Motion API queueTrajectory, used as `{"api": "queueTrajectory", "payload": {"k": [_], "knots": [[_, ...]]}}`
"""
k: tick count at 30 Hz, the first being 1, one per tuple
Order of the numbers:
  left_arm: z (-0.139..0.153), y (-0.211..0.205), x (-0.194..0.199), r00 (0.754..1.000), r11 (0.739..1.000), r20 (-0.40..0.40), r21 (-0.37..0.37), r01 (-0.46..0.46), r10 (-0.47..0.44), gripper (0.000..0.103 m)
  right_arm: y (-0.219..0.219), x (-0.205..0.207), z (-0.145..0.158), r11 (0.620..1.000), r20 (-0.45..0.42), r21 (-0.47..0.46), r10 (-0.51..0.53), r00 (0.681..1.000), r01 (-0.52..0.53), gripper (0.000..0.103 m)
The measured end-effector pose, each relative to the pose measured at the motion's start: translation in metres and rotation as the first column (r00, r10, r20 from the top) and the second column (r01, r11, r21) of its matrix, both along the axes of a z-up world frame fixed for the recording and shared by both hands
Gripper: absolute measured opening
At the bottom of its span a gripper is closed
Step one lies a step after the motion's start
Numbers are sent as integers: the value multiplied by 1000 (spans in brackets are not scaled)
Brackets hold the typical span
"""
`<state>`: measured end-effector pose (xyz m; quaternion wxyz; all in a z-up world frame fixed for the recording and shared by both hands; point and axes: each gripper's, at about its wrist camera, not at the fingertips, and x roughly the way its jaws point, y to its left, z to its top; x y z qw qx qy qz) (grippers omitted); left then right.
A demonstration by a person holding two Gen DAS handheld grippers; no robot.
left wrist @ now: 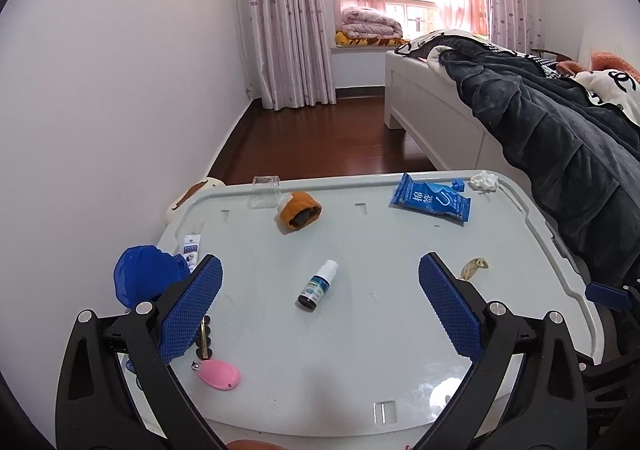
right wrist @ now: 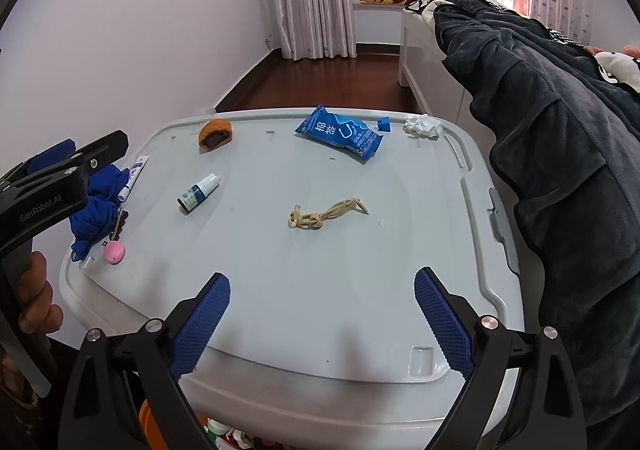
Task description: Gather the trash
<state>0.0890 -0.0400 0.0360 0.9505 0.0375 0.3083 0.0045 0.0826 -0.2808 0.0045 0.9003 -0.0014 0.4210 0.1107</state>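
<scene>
Both the left tool [left wrist: 320,300] and right tool [right wrist: 322,314] hover spread apart and empty over the tabletop [right wrist: 360,270], the blue wrapper [right wrist: 339,133] and crumpled tissue [right wrist: 423,125] far ahead of them.

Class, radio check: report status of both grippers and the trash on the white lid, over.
Left gripper open, empty; right gripper open, empty. Crumpled white tissue and blue snack wrapper uncollected at far edge. Small dropper bottle between left fingers.

A broad bare stretch of the white bin lid [right wrist: 320,282] lies open around the tan rubber-band knot [right wrist: 326,213] at its centre. Far of the knot, a blue wrapper [right wrist: 340,133] and crumpled tissue [right wrist: 422,125] line the rim; left of it, a dropper bottle [right wrist: 199,193] and blue cloth [right wrist: 94,209] crowd the edge. To its right, dark bedding [right wrist: 560,153] walls off that side.
</scene>
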Motion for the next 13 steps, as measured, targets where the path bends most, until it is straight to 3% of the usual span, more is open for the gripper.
{"api": "queueTrajectory", "payload": {"k": [13], "knots": [[3,5,-2,1000,999,3,-33,3,-3,96,0,-1,-1,1000,0,-4,-1,1000,1,93]]}}
